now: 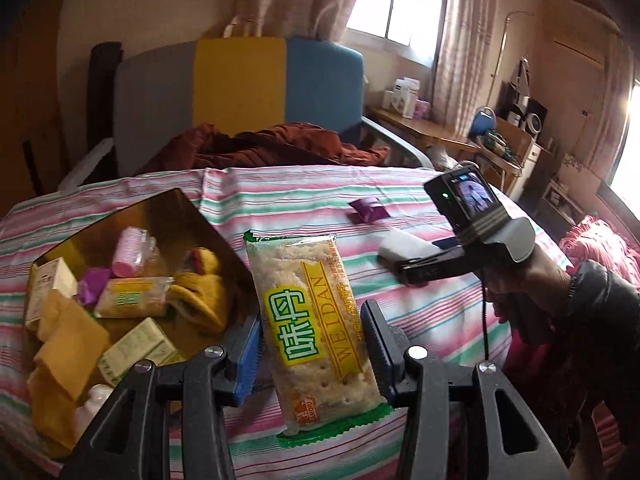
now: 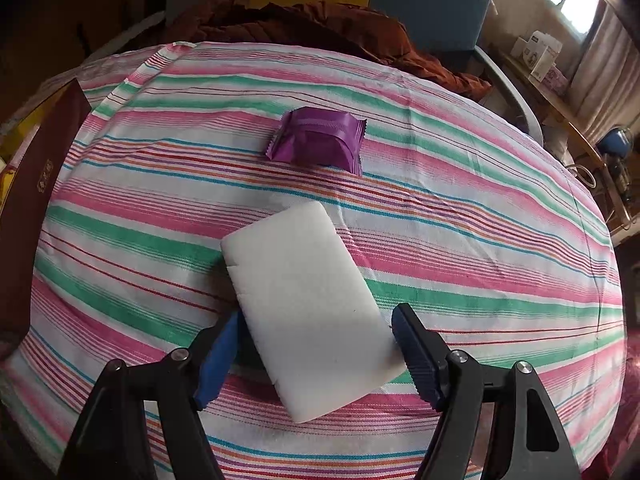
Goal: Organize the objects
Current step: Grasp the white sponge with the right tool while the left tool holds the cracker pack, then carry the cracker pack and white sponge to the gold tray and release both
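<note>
My left gripper [image 1: 312, 344] pinches a cracker packet [image 1: 310, 328] across its width, long axis pointing away from me; the box [image 1: 132, 216] of sorted things sits just left of it. My right gripper [image 2: 316, 356] is spread around a white block [image 2: 304, 304] on the bed [image 2: 480, 240], long axis running ahead and slightly left.

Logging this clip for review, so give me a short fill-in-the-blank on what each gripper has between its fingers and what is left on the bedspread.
1. The cracker packet stands between the fingers of the ____ gripper.
2. Between the fingers of the right gripper lies a ____ block.
3. On the striped bedspread beyond that block lies a snack packet coloured ____.
4. A second cracker packet lies inside the ____.

Missing words: left; white; purple; box
</note>
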The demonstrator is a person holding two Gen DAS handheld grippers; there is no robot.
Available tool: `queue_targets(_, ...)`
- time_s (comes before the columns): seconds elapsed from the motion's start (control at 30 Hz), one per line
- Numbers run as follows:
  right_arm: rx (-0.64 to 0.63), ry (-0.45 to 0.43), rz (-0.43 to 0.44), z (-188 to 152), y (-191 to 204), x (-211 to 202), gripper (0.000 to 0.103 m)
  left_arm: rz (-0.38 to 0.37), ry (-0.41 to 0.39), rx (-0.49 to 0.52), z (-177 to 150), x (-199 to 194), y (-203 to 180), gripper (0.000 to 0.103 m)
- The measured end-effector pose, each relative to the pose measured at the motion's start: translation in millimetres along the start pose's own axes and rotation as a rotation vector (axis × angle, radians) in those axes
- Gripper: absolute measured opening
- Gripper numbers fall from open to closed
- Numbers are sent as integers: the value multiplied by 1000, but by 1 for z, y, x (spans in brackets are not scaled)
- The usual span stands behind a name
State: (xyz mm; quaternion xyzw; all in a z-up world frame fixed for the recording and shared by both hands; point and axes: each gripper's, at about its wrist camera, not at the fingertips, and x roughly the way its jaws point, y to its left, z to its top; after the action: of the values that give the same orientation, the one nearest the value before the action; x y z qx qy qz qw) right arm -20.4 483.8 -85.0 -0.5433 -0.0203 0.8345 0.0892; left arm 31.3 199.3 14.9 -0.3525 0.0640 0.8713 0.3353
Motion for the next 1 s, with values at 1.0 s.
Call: queue_targets(1.0, 0, -28, 11, 0, 4, -11, 71, 153, 4, -231, -35, -35, 109, 47)
